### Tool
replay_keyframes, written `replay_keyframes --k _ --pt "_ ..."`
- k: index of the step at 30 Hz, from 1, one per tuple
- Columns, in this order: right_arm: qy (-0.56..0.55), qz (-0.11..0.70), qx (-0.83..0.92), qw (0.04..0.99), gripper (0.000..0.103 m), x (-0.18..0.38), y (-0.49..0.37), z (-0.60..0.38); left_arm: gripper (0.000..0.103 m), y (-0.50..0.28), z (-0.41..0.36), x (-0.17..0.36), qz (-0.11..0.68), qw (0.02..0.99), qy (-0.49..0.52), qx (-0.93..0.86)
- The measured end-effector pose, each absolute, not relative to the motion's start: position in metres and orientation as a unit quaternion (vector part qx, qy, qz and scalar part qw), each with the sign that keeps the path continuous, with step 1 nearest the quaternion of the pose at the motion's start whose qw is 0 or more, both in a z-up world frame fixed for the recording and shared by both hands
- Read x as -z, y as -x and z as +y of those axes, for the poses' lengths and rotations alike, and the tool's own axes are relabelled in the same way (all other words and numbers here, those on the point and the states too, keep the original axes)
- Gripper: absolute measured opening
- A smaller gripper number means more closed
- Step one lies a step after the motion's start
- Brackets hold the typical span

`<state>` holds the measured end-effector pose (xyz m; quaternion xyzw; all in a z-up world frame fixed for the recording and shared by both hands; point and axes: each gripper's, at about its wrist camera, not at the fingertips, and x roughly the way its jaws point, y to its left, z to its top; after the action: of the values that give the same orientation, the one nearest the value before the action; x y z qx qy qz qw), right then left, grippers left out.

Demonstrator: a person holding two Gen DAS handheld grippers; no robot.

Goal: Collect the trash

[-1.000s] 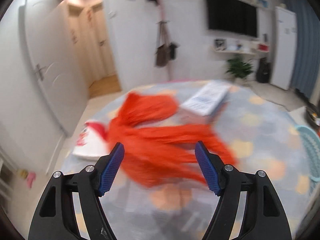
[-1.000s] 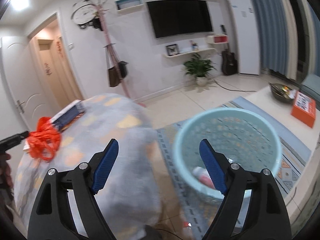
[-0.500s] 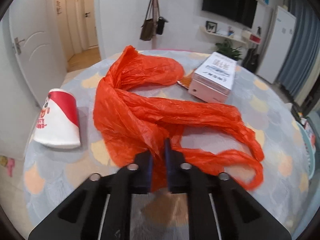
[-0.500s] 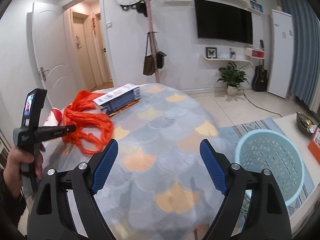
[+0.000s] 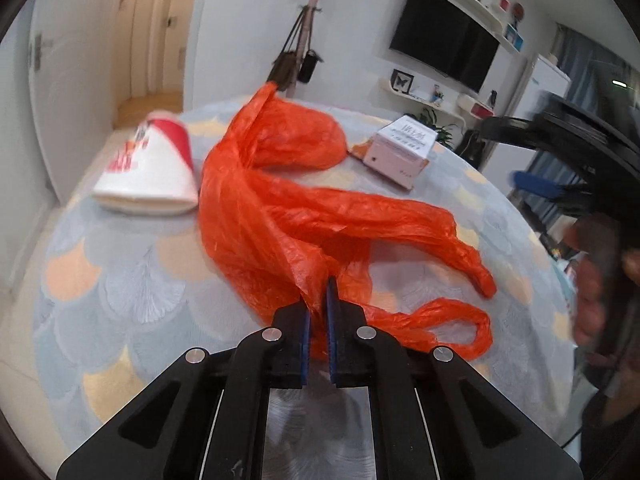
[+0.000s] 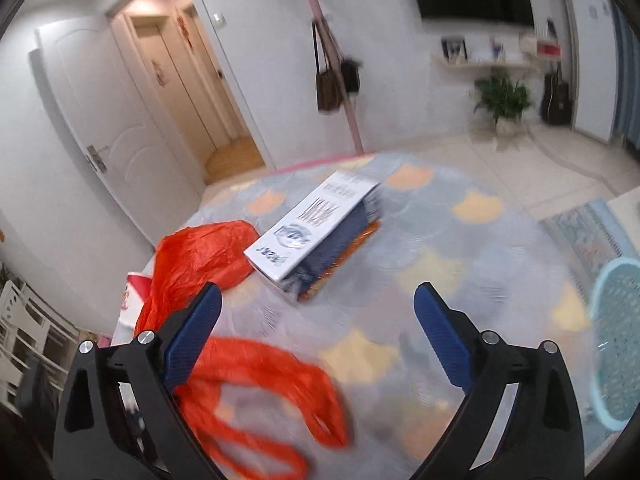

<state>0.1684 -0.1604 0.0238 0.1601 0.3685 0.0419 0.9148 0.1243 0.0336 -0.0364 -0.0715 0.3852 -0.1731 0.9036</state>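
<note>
An orange plastic bag [image 5: 288, 208] lies spread on the round table [image 5: 120, 280]. My left gripper [image 5: 318, 304] is shut on the bag's near edge. A red and white paper cup [image 5: 148, 168] lies on its side left of the bag. A white and pink box [image 5: 402, 148] sits behind the bag. My right gripper [image 6: 316, 312] is open and empty above the table, with the bag's handles [image 6: 260, 384] under it and the box [image 6: 316, 224] ahead. The right gripper also shows in the left wrist view [image 5: 536, 184] at the right edge, blurred.
A light blue trash basket [image 6: 618, 344] stands on the floor right of the table. An orange wrapper [image 6: 352, 248] peeks out under the box. A coat stand with bags [image 6: 332, 76] is behind the table. White doors are on the left.
My left gripper stays shut on the bag and has pulled it slightly. My right gripper has swung in from the basket side to above the table, close to the bag and box.
</note>
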Motion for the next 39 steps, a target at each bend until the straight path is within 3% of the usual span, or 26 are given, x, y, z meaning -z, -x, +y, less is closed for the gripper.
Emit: replay_keyframes --k 9,15,19,29,31,39 --pt "-0.174 0.438 0.036 0.881 0.093 -0.002 -0.269 -0.117 0.006 -0.134 0.038 0.045 0.403 0.894 0.093 0.173" --pt "-0.125 0.458 0.107 0.873 0.092 0.008 -0.278 -0.113 0.006 -0.126 0.042 0.047 0.4 0.894 0.105 0.174" --pt "-0.176 0.46 0.035 0.87 0.065 0.024 -0.256 -0.127 0.006 -0.125 0.044 0.047 0.397 0.895 0.104 0.176" --pt "-0.078 0.329 0.027 0.941 0.062 -0.002 -0.116 -0.127 0.005 -0.103 0.053 0.032 0.34 0.915 0.102 0.191" --pt "-0.065 0.316 0.022 0.946 0.037 -0.002 -0.089 -0.129 0.005 -0.091 0.05 0.027 0.325 0.924 0.078 0.185" --pt "-0.108 0.341 0.014 0.934 0.035 0.008 -0.057 -0.168 0.005 -0.046 0.056 -0.004 0.29 0.934 0.062 0.199"
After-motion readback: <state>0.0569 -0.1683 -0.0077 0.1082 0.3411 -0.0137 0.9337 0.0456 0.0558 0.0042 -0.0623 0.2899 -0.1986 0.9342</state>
